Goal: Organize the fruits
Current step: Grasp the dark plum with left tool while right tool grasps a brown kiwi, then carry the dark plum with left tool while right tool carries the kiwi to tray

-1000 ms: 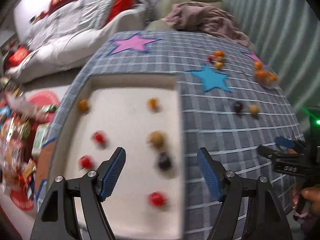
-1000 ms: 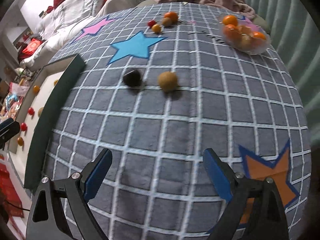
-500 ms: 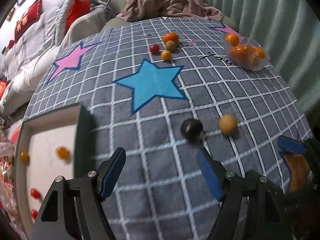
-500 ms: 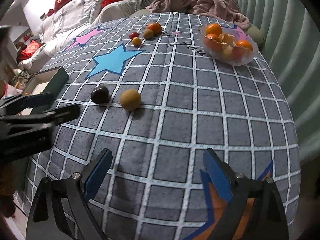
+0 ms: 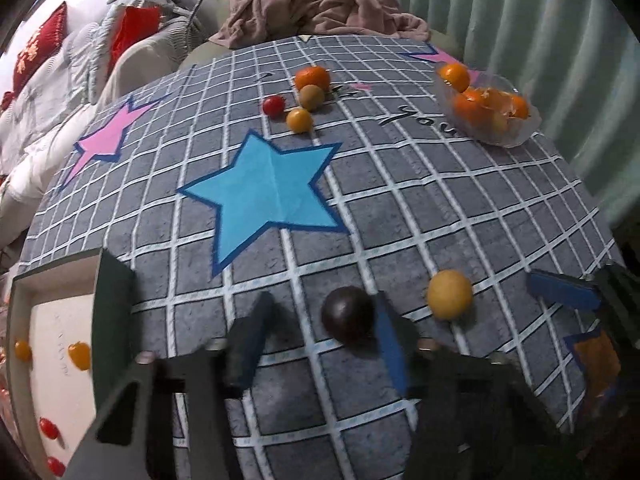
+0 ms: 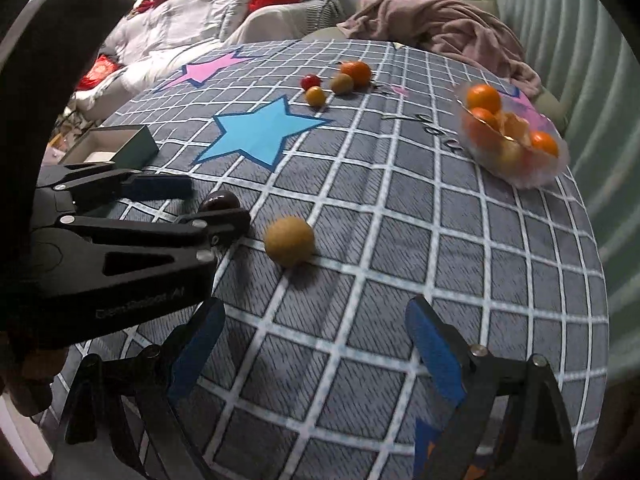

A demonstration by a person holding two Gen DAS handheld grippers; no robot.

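While several small fruits already lie in the box (image 5: 112, 280) at the table's left edge, the left gripper (image 5: 320, 320), jaws apart, straddles the dark plum (image 5: 347, 312); the right gripper (image 6: 316, 344) hangs open, and the yellow fruit (image 6: 289, 246) and far cluster (image 5: 306, 96) remain.

Dim indoor light, heavy fisheye curving, dark corners, foreground motion blur.

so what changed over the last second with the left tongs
The left tongs swung away from the white tray and across the cloth to the dark round fruit, which now sits between their open fingers, not yet gripped. The right tongs moved in nearer the yellow-brown fruit, open and empty. The fruits, the clear bowl of oranges and the tray stayed put.
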